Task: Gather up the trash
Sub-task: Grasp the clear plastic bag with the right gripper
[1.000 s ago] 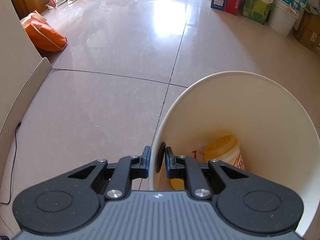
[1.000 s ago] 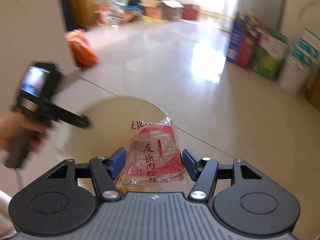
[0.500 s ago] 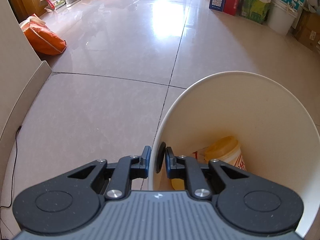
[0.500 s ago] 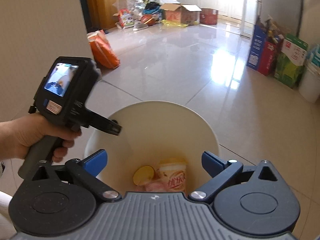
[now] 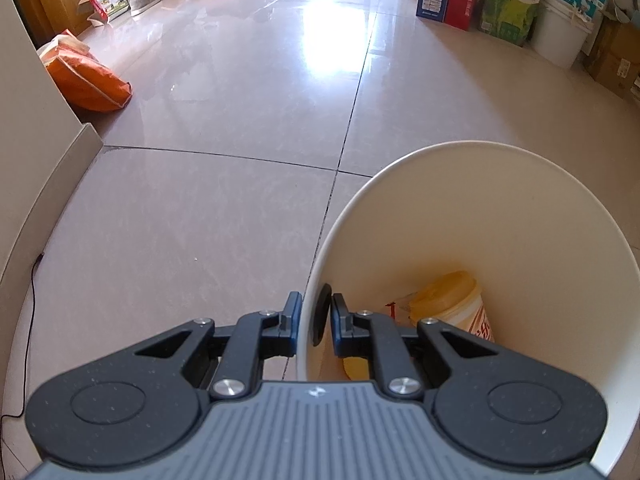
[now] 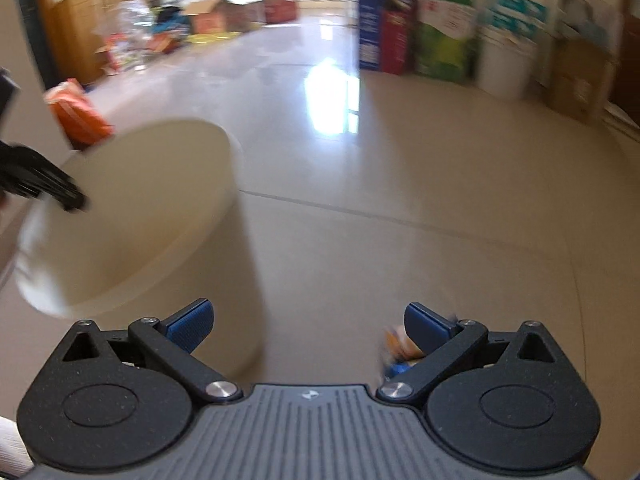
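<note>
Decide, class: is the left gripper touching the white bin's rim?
Touching. In the left wrist view the left gripper is shut on the white bin, one pad outside the wall, the other inside.

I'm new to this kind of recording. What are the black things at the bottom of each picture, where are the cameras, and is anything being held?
There is no robot: a person carries hand-held tongs in each hand, and a camera on each looks out along its two fingers. In the left view, the left tongs are shut on the rim of a white bin, which holds a yellow-lidded tub and other trash. In the blurred right view, the right tongs are open and empty, beside the bin, over tiled floor. A small colourful scrap lies near one finger; I cannot tell what it is.
</note>
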`<state>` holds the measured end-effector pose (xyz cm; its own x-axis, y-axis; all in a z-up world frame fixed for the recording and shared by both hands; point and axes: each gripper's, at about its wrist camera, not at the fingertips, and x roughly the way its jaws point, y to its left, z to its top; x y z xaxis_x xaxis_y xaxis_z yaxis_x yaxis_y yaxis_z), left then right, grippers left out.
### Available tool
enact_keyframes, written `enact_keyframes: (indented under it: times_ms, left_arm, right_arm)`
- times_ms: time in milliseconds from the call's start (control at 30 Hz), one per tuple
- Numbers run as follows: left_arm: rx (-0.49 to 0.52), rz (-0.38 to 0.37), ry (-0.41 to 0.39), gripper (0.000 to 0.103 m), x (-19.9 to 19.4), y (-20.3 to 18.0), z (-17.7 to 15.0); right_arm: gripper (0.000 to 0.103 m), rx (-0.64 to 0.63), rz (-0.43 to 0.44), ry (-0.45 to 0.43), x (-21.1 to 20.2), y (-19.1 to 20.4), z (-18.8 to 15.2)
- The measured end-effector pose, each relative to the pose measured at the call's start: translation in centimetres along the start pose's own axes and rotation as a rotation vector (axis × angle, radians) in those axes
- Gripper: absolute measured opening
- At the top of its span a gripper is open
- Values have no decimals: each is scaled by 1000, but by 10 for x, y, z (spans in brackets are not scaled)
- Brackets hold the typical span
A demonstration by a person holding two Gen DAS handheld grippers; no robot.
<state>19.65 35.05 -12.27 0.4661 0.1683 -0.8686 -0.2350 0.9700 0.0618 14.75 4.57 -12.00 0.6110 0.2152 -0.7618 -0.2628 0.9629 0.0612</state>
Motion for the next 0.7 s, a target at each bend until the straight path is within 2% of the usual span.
enact_keyframes:
  times_ms: [233, 500, 700]
  left_arm:
    - [-2, 1, 2, 13, 0, 0, 0]
    - [-3, 2, 5, 13, 1, 0, 0]
    - [-6, 6, 8, 13, 1, 0, 1]
  right_arm:
    - [103, 107, -99, 49, 20, -34, -57]
    - [103, 141, -164, 126, 41, -64, -88]
    - [97, 199, -233, 169, 60, -95, -112]
